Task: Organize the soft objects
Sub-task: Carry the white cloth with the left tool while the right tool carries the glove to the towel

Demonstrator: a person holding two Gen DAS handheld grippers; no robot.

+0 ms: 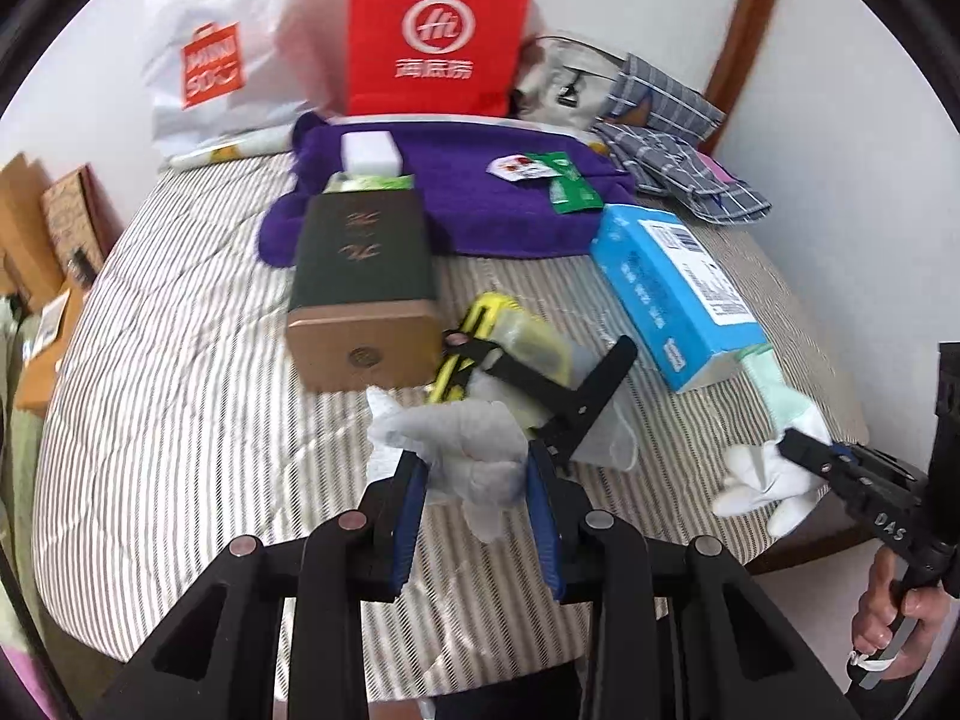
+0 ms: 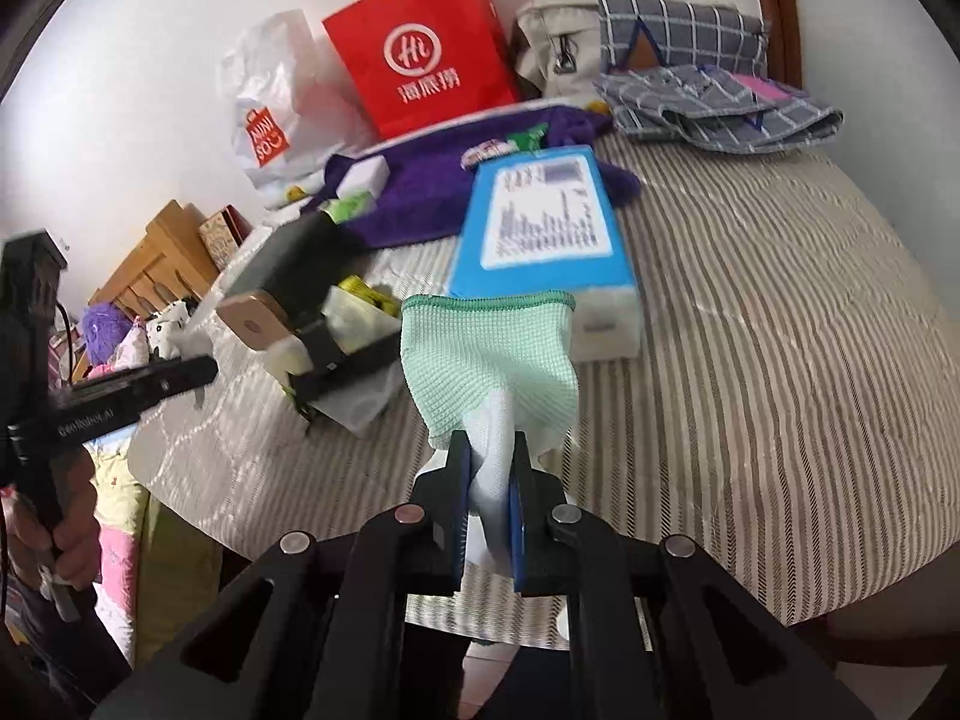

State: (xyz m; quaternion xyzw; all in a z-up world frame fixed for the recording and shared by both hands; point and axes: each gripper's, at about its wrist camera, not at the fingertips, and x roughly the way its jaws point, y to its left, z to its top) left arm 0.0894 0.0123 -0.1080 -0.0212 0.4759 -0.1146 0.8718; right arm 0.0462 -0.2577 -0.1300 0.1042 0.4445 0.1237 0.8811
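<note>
My left gripper [image 1: 477, 456] is shut on a crumpled grey-white glove [image 1: 462, 438], held just above the striped bed [image 1: 180, 372] near its front edge. My right gripper [image 2: 489, 450] is shut on a white glove with a mint-green cuff [image 2: 486, 354], gripping its white finger end; the cuff hangs forward toward the blue box. In the left wrist view the right gripper [image 1: 792, 444] shows at the far right holding that glove [image 1: 774, 468]. A purple towel [image 1: 480, 204] lies at the back of the bed.
A dark box with a tan end [image 1: 360, 276], a blue box [image 1: 678, 294], a yellow-and-black tool in clear packaging [image 1: 510, 342] and a black bracket [image 1: 576, 384] lie mid-bed. A red paper bag [image 1: 438, 30], a white plastic bag [image 1: 216, 54] and plaid cloth [image 1: 672, 138] stand behind.
</note>
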